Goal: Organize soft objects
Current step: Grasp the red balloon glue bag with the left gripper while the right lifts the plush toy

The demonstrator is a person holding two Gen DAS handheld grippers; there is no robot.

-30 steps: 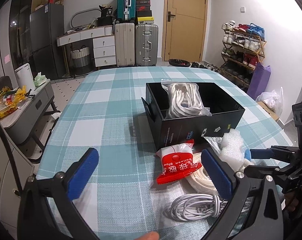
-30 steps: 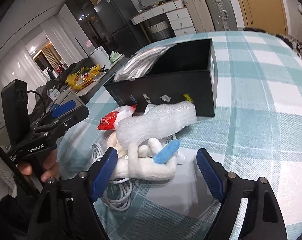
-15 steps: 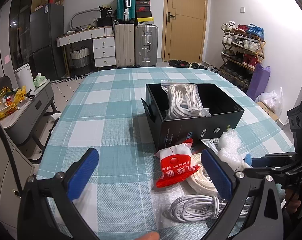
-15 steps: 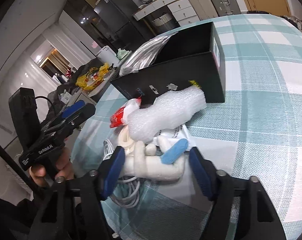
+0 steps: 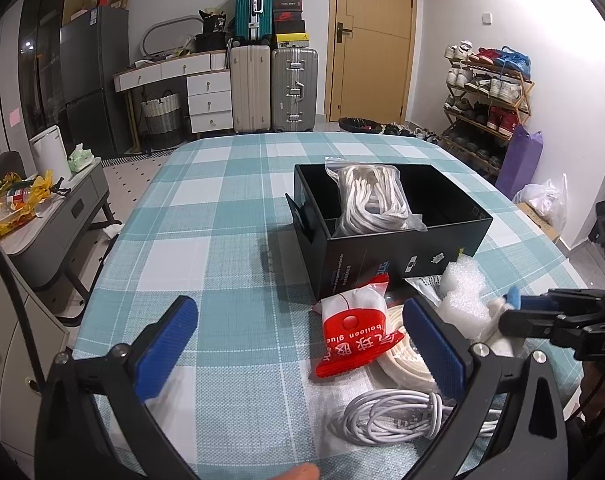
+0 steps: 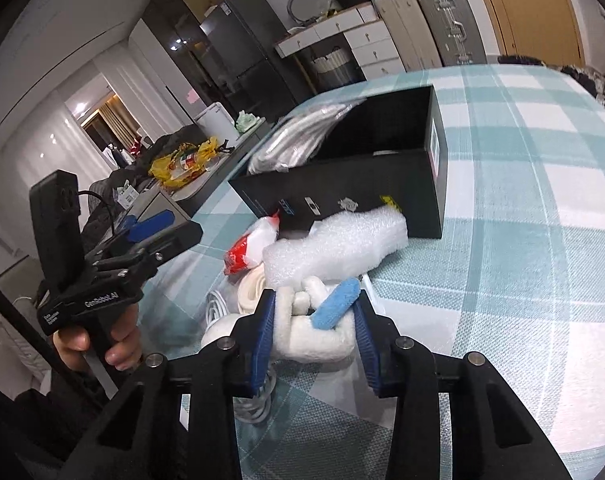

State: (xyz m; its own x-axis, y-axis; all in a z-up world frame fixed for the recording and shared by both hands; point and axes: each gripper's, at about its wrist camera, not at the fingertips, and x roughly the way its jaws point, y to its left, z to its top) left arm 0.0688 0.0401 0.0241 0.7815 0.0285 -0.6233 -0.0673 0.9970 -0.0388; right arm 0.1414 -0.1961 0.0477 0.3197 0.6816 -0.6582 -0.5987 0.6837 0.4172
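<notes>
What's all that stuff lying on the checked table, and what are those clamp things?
black box: one, black, mid-table, open
bagged rope: one, white, inside the box
balloon glue packet: one, red and white, in front of the box
bubble wrap: one, white, against the box
flat coil: one, cream, beside the packet
cable: one, white, coiled at the near edge
plush toy: one, white with blue, near edge
left gripper: blue pads, open, empty
right gripper: blue pads, just closed on the plush toy
</notes>
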